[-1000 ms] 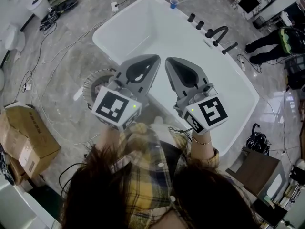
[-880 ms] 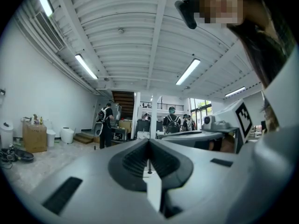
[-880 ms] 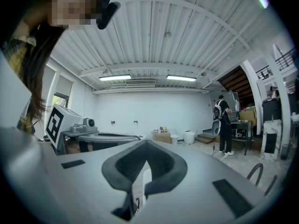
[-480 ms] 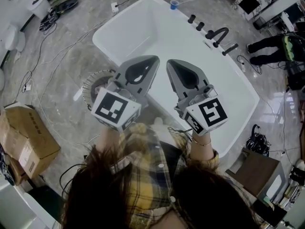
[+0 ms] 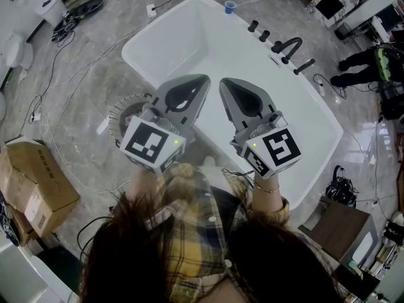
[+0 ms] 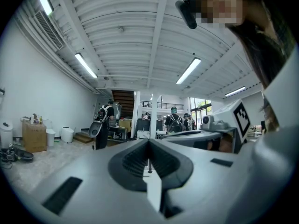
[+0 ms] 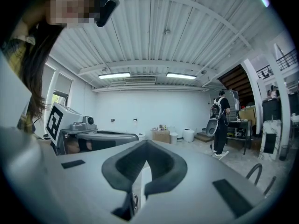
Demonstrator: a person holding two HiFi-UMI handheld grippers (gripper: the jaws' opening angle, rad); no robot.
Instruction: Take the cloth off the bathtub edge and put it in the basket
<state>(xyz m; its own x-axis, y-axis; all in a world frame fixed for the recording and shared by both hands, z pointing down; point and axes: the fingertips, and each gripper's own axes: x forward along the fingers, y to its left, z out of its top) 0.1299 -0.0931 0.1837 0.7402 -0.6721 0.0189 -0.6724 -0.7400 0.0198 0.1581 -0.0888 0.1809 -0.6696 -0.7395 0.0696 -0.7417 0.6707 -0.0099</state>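
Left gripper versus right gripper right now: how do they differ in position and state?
Position: the left gripper hangs over the near rim of the bathtub, partly covering the basket; the right gripper hangs further over the basin. Aim: in the head view the left gripper's tip slants rightward and the right gripper's leftward, so they converge. Shared: both are shut with nothing between the jaws.

White bathtub (image 5: 189,36): rectangular with rounded corners, set diagonally on the grey marbled floor, its smooth edge running all round. Basket (image 5: 121,113): round, with a pale rim and a ribbed wall, standing upright on the floor just beside the tub's near long side; only its left part shows. Cloth: cannot be made out, as the near edge is largely covered from view.
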